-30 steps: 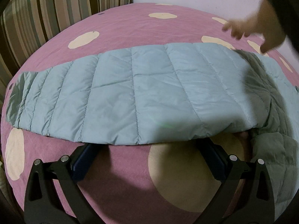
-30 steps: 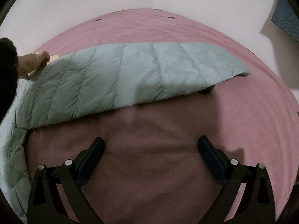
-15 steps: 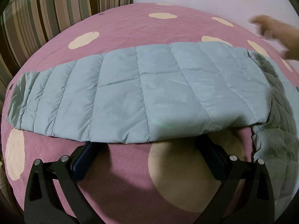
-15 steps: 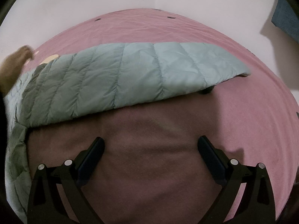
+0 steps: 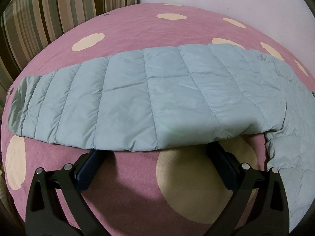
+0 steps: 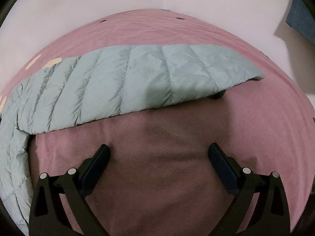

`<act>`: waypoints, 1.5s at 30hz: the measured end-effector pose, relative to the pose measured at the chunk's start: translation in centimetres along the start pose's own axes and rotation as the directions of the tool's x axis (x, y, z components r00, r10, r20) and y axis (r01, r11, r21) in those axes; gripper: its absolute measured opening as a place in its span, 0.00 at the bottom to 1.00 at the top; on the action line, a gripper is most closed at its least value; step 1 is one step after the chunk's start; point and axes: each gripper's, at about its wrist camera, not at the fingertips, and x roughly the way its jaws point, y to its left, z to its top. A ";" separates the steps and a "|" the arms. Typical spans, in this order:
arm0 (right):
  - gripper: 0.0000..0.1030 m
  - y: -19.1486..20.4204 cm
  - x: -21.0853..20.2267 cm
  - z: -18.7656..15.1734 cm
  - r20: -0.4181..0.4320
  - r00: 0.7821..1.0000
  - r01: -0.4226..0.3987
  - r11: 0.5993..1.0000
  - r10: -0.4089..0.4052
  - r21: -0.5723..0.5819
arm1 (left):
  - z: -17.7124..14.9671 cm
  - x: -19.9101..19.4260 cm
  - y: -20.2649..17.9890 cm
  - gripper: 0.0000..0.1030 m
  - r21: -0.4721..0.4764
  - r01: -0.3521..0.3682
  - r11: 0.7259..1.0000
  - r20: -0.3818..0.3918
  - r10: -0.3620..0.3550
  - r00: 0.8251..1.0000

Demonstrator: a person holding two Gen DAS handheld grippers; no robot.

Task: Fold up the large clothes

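sleeves spread, fold not yet begun

while both tools wait with jaws wide and empty, the quilted puffer jacket (image 5: 153, 98) lies flat on the spotted pink bedspread (image 5: 122, 29), its sleeves stretched crosswise, long axis left to right. left gripper (image 5: 157, 153) noses under one sleeve's near hem; right gripper (image 6: 159, 153) sits short of the other. likely next: pinch each sleeve and fold inward.
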 end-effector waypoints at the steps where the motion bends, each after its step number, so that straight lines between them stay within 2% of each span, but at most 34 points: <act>1: 0.96 0.0 0.0 0.0 0.000 1.000 -0.001 1.000 0.001 0.001 | 0.0 0.0 0.0 0.98 -0.002 0.003 1.000 -0.001 -0.003 1.000; 45: 0.96 0.4 0.2 0.1 0.005 1.000 0.011 1.000 -0.012 0.021 | -0.1 0.0 0.7 0.98 -0.003 0.007 1.000 0.004 -0.007 1.000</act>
